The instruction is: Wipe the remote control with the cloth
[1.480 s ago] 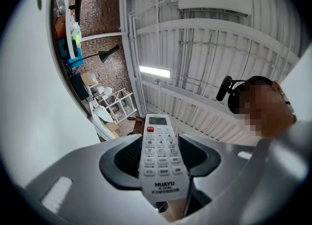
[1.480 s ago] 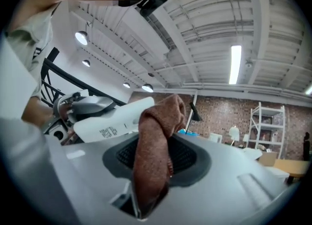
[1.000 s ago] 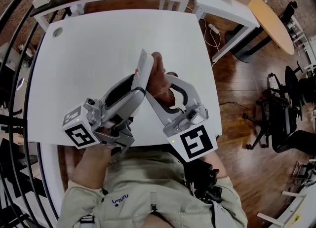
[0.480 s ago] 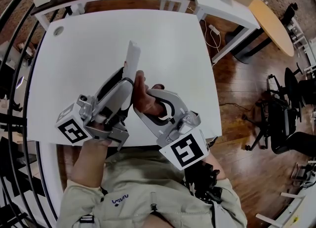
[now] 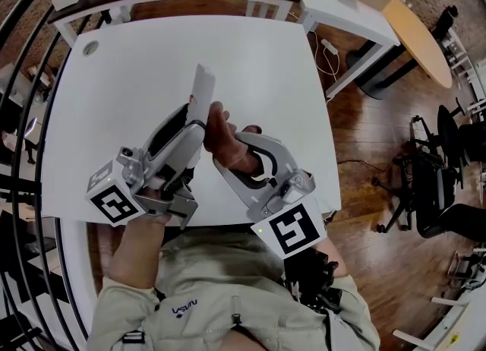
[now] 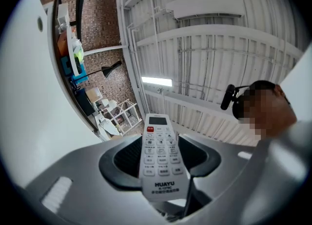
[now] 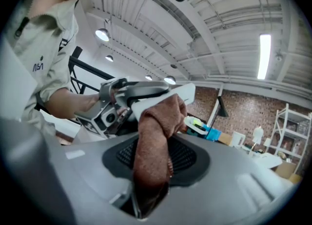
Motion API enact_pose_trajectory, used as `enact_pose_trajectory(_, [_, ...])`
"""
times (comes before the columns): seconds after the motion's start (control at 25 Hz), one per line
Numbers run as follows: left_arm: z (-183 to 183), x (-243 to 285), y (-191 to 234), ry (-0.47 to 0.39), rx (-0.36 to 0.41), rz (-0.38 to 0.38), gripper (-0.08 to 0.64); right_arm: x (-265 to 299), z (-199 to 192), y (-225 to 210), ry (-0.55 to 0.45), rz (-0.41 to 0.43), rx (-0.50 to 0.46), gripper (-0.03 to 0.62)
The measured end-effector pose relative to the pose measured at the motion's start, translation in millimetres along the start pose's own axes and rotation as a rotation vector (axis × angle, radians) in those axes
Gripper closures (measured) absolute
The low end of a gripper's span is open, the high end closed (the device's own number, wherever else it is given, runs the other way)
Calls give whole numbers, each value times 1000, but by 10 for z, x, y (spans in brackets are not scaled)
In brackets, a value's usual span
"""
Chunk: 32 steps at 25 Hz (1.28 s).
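Note:
A white remote control (image 5: 202, 86) stands held above the white table (image 5: 137, 76), and my left gripper (image 5: 194, 125) is shut on its lower end. In the left gripper view the remote control (image 6: 158, 153) shows its button face and small screen between the dark pads. My right gripper (image 5: 231, 138) is shut on a reddish-brown cloth (image 5: 219, 131). The cloth (image 7: 155, 136) is bunched and presses against the side of the remote control (image 7: 168, 96) in the right gripper view, where my left gripper (image 7: 130, 101) also shows.
The person's arms and beige shirt fill the bottom of the head view. A second white table (image 5: 342, 0) and a round wooden tabletop (image 5: 418, 34) stand at the upper right. Office chairs (image 5: 437, 182) stand on the wooden floor to the right.
Both grippers have shifted left and toward the person since a second ago, and the remote has moved left with them. The cloth has slid down along the remote's side.

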<state>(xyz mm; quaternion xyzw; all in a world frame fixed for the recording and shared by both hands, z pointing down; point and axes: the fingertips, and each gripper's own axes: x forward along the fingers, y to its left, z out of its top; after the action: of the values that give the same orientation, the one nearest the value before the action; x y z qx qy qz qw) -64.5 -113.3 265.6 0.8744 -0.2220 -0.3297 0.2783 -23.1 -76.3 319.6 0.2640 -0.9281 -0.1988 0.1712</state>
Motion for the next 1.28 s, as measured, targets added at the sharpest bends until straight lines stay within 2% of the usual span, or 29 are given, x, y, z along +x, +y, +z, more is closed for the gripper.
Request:
enact_pose_trajectory(0.16, [-133, -6, 36, 97, 165, 89, 318, -142, 56, -400, -28, -176, 32, 454])
enact_pose_trajectory(0.28, [-226, 15, 18, 155, 252, 108, 318, -275, 162, -697, -98, -325, 86, 454])
enact_pose_trajectory(0.4, [-274, 44, -22, 186, 311, 103, 318, -342, 250, -821, -133, -382, 68, 454])
enact_pose_trajectory(0.68, [-301, 81, -60, 204, 363, 110, 318, -304, 236, -701, -113, -356, 34, 454])
enact_pose_trajectory(1.0, [-195, 51, -13, 171, 350, 127, 318, -193, 171, -489, -68, -277, 4, 454])
enact_pose_trajectory(1.28, [-60, 9, 30, 118, 318, 143, 318, -68, 149, -218, -44, -172, -27, 454])
